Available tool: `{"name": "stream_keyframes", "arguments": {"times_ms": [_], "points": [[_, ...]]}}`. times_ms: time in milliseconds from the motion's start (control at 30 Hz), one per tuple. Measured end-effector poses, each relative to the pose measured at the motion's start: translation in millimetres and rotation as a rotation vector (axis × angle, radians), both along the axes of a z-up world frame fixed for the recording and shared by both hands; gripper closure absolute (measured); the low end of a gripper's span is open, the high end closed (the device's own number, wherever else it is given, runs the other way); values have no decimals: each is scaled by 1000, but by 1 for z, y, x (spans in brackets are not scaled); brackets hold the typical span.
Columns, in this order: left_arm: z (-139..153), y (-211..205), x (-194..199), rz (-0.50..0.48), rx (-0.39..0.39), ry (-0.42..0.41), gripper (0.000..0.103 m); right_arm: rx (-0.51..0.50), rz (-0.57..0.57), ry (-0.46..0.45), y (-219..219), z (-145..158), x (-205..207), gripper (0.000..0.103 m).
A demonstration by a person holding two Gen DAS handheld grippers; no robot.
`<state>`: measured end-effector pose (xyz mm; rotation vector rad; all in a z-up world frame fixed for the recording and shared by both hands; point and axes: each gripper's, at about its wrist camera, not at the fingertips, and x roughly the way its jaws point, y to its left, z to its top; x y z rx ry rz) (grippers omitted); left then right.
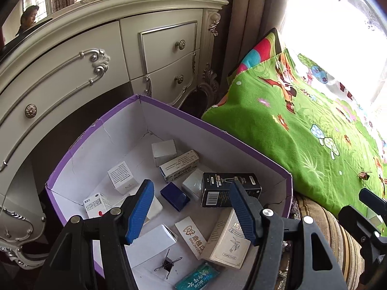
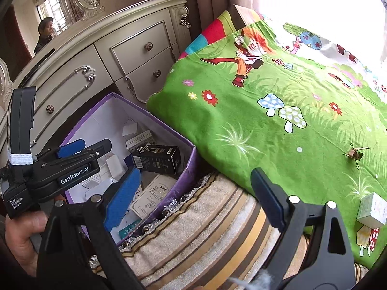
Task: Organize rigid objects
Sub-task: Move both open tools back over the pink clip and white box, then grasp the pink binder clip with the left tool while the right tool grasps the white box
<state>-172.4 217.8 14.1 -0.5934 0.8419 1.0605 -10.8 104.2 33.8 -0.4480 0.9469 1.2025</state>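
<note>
A: Boxes, mostly. Nearly all of them already lie in the purple-rimmed carton [image 1: 169, 111] beside the bed: the black box [image 1: 229, 189], a dark blue one [image 1: 174, 196], several white ones.

B: What is left outside?

A: In the right wrist view, a small pale box [image 2: 372, 209] sits on the green cartoon blanket [image 2: 241, 120], near the right edge. Farther off on the same blanket lies a small binder clip [image 2: 355, 154].

B: Which claw is closer to them?

A: The right claw [image 2: 193, 198]. It hangs over the striped towel [image 2: 205, 229] at the bed's near edge, spread wide, nothing between its blue pads. The pale box lies to its right and slightly farther; the clip is farther again.

B: And the left claw?

A: The left claw [image 1: 191, 212] hovers over the carton, half spread and empty, the black box lying just beyond its tips. It is well apart from the blanket items.

B: So the next reach?

A: Probably the right claw swings rightward to the pale box. Its long axis seems to run from near right to far left, so the pads likely should close across the short sides.
</note>
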Motion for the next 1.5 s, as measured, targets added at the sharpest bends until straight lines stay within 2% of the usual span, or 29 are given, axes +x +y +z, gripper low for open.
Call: {"name": "stream_keyframes", "arguments": {"times_ms": [233, 533, 800, 1100, 1500], "points": [[2, -21, 38, -89, 1, 26, 37, 7, -110, -97, -34, 7, 40, 9], [7, -42, 76, -169, 10, 51, 37, -32, -341, -204, -93, 4, 111, 9], [8, -65, 119, -270, 5, 57, 32, -83, -503, -255, -135, -3, 153, 8], [15, -86, 168, -382, -23, -13, 26, -146, -575, -186, -155, -22, 180, 6], [11, -117, 252, -580, -73, -95, 26, -199, -609, -137, -165, -41, 200, 6]]}}
